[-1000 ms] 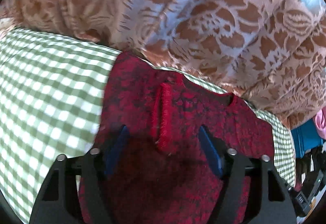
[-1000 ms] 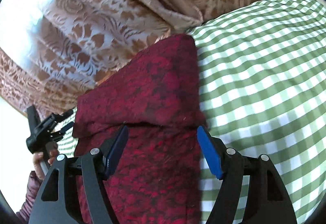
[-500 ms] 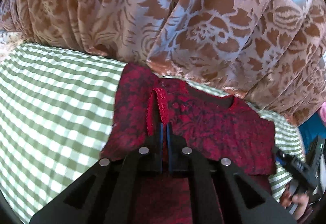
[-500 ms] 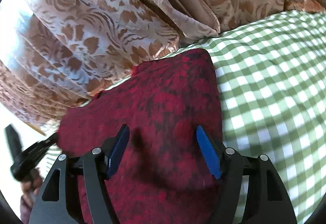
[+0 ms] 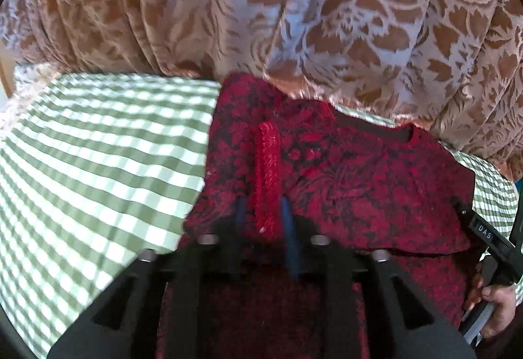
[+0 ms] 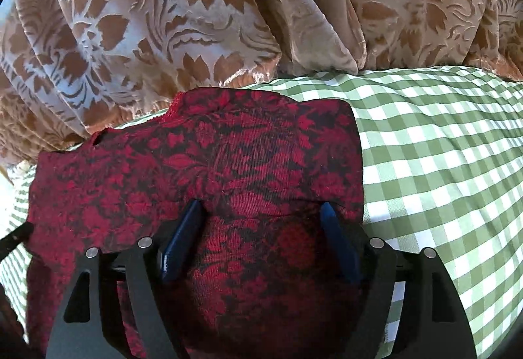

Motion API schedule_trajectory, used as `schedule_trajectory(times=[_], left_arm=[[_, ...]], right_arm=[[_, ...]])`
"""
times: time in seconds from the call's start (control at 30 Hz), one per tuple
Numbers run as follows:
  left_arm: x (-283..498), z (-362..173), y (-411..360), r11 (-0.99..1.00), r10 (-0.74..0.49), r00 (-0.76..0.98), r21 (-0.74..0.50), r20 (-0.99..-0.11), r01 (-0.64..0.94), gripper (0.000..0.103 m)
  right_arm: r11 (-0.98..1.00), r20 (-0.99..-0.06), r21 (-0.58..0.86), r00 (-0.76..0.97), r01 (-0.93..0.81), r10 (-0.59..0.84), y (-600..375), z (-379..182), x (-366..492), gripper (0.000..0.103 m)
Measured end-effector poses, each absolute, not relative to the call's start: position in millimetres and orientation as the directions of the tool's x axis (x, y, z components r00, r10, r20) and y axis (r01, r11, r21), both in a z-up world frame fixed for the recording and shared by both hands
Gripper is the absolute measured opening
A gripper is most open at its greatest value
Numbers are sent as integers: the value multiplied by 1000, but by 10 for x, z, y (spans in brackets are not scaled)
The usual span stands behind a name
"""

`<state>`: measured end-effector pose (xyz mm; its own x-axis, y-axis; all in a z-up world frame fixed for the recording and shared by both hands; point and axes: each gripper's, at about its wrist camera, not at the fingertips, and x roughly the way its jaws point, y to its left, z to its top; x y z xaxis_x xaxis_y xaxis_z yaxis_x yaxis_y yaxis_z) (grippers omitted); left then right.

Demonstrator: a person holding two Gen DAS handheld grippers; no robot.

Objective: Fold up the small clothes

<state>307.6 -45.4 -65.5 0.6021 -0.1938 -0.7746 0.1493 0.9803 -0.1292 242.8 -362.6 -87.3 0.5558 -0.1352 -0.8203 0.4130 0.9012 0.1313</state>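
Observation:
A red and black patterned garment [image 5: 359, 182] lies folded on the green checked cloth [image 5: 98, 162], its far edge by the curtain. A bright red trim strip [image 5: 268, 169] stands up as a ridge on it. My left gripper [image 5: 264, 212] has its blue pads close on either side of this strip; the view is blurred. In the right wrist view the same garment [image 6: 228, 162] fills the middle. My right gripper [image 6: 261, 221] is open, its pads resting on the cloth of the garment at a fold edge.
A brown and pale floral curtain [image 5: 261, 6] hangs right behind the garment and also shows in the right wrist view [image 6: 163, 15]. The checked surface [image 6: 441, 162] stretches to the right. The right hand and its gripper handle [image 5: 490, 244] show at the left view's right edge.
My left gripper shut on the red trim strip, then its pads parted slightly. My right gripper stayed open and drew back over the garment, whose top flap now lies flat.

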Motion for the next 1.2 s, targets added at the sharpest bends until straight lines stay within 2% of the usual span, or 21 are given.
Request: schedule_trajectory(times=[0.23, 0.43, 0.63, 0.83, 1.2], left_arm=[[2898, -396, -575, 979, -181, 680, -64, -711, 194, 30], [2843, -326, -702, 973, -187, 703, -33, -686, 228, 34], [2849, -412, -777, 972, -185, 696, -25, -694, 233, 35], [2915, -527, -801, 973, -174, 684, -18, -709, 229, 36], [3154, -876, -723, 982, -149, 627, -42, -764, 183, 38]], right_arm=[[919, -831, 55, 528, 391, -175, -3498, -664, 2396, 81], [946, -799, 94, 591, 309, -113, -3278, -390, 2152, 81], [969, -804, 67, 588, 239, -89, -3021, -463, 2221, 81], [969, -814, 61, 574, 240, -91, -3000, -597, 2315, 81], [970, -830, 28, 547, 240, -112, -2982, -756, 2452, 92]])
